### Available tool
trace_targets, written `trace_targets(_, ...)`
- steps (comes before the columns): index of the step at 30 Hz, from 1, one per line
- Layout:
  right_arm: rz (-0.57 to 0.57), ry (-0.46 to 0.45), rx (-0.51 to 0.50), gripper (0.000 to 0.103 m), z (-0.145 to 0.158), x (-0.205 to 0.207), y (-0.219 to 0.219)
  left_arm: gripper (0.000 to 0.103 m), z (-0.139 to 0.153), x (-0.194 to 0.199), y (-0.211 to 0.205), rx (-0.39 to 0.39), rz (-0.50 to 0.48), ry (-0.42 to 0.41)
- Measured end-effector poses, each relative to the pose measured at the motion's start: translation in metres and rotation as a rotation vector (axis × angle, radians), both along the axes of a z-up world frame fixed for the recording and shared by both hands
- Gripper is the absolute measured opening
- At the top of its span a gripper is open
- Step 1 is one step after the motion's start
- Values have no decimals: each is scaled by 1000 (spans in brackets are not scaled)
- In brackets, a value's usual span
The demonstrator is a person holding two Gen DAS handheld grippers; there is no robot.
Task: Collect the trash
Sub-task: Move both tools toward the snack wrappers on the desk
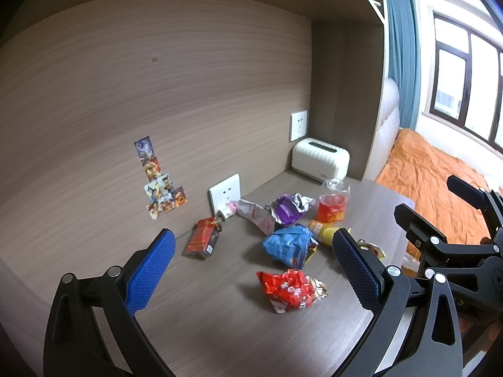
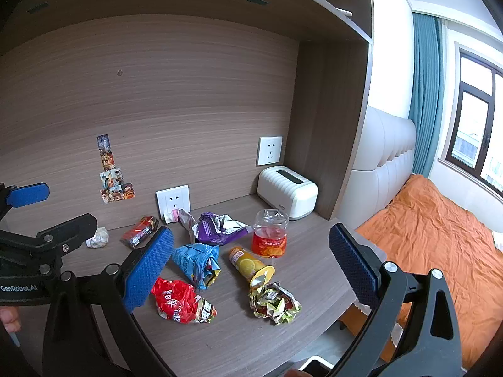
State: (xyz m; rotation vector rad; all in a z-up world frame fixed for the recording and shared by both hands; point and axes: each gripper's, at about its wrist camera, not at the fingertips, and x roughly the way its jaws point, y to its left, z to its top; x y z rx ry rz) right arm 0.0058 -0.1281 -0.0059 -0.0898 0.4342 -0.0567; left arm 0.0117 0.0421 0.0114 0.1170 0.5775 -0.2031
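Above the desk strewn with crumpled snack wrappers, the left gripper and right gripper hover, jaws wide, holding nothing.

On the desk: five crumpled snack wrappers, two cans, one red carton, one paper wad, one white box.

Both wrist views look forward and down along their own blue fingers at the desk and its back panel, from above its front edge. The left view sits left of the right, which faces slightly further right. Both share the wrappers, the white box and the bed.
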Motion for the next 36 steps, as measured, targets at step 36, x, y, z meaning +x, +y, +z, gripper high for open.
trace_targets(36, -10, 62, 70, 99, -9, -4, -11, 98, -8, 0, -6, -2, -21, 29)
